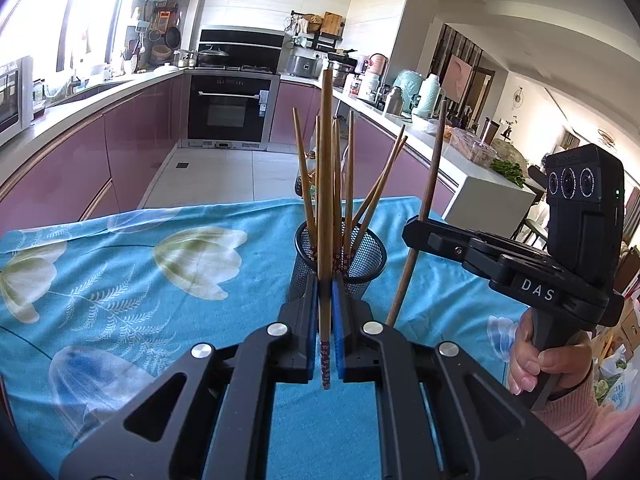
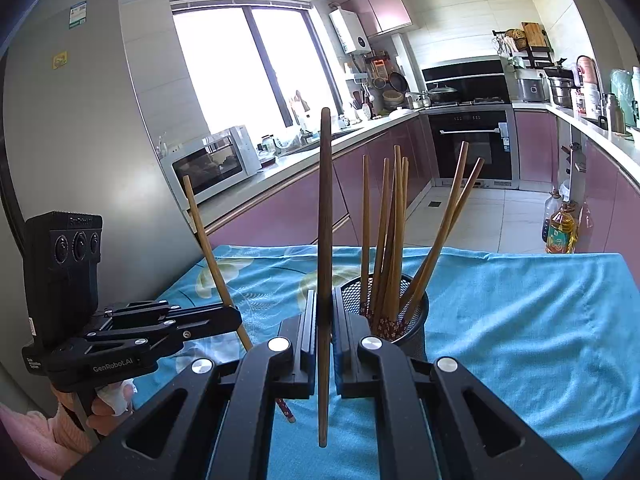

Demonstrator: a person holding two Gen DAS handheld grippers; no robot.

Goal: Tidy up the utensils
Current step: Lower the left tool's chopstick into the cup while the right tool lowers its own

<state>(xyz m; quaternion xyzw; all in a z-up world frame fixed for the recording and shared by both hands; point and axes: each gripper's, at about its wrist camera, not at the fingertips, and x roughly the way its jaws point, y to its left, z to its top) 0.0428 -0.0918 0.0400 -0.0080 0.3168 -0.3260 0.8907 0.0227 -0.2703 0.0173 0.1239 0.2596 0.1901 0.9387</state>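
Left gripper [image 1: 325, 300] clenched on a light chopstick [image 1: 326, 200]; right gripper [image 2: 324, 320] clenched on a dark chopstick [image 2: 325, 240], both held upright near a mesh cup [image 1: 360, 264].

Seen from the left wrist, the mesh cup stands on a blue flowered cloth [image 1: 160, 280] just beyond the fingertips at 12 o'clock, holding a fan of chopsticks [image 1: 348, 184]; the right gripper sits at 3 o'clock, apart from the cup rim. Open cloth spreads toward 9 o'clock, and the cloth's far edge runs just behind the cup. Seen from the right wrist, the cup lies at 1 o'clock, with bare cloth toward 3 o'clock.
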